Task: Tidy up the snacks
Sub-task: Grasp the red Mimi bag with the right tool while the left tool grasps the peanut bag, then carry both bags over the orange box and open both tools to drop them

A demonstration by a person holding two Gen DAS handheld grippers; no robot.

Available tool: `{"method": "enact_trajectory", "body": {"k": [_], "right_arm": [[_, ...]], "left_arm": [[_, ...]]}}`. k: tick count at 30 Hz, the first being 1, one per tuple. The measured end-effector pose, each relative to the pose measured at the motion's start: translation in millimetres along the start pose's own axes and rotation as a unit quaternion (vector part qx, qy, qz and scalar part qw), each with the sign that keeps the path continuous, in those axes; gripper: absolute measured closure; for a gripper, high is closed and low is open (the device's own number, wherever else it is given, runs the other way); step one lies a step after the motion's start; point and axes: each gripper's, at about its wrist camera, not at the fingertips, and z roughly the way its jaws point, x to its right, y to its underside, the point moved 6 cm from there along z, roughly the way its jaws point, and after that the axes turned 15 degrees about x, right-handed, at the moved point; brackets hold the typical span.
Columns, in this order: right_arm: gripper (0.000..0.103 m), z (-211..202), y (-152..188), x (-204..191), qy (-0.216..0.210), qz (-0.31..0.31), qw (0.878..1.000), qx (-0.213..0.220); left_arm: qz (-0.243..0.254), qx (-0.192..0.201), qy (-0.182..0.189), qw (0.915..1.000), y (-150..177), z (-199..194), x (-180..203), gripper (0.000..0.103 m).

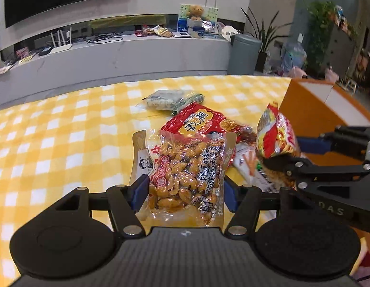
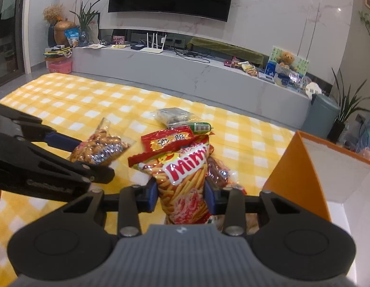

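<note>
My left gripper (image 1: 185, 193) is shut on a clear bag of glazed peanuts (image 1: 185, 167), blue pads pressing both sides, and holds it above the yellow checked cloth (image 1: 65, 131). In the right wrist view the left gripper (image 2: 86, 159) and the peanut bag (image 2: 98, 148) show at the left. My right gripper (image 2: 181, 197) is shut on a red and yellow fries-snack bag (image 2: 185, 174), held upright. The left wrist view shows the right gripper (image 1: 292, 154) with that bag (image 1: 275, 134) near an orange box (image 1: 311, 110).
On the cloth lie a red snack bag (image 2: 165, 141), a grey-green packet (image 2: 171, 116) and a green-wrapped stick (image 2: 200, 127). More packets lie under the right gripper (image 1: 251, 165). The open orange box (image 2: 302, 167) stands at the right. A grey TV bench (image 2: 185, 71) runs behind.
</note>
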Motion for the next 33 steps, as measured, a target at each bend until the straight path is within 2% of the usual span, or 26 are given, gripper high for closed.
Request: {"method": "enact_trajectory", "body": {"k": [6,11,14,18,24,28,33], "right_arm": [[0.066,-28,-11,1,-0.01,0.014,1.0,-0.017],[0.066,-51,-22,5,-0.031,0.032,0.998,-0.04],[0.066,-68,-31,8,-0.043,0.036,0.998,-0.04],[0.066,-94,-46,16,-0.056,0.032,0.998,-0.028],[0.066,-125,-65,43,-0.058,0.034,0.997,-0.024],[0.066,-143,-73,70,-0.047,0.035,0.998,-0.03],[0.066,-161,-78,102,-0.027,0.02,0.998,-0.047]], "left_arm": [[-0.017,0.008,-0.002,0.9998,-12,-32,13,0.031],[-0.026,-0.003,0.002,0.9996,-20,-53,29,0.031],[-0.042,-0.004,0.013,0.999,-23,-64,37,0.031],[-0.036,0.007,0.028,0.9989,-34,-80,53,0.031],[-0.024,0.022,0.071,0.9969,-56,-86,89,0.031],[0.007,0.027,0.097,0.9949,-69,-80,118,0.031],[0.046,0.024,0.145,0.9881,-85,-71,159,0.031]]}}
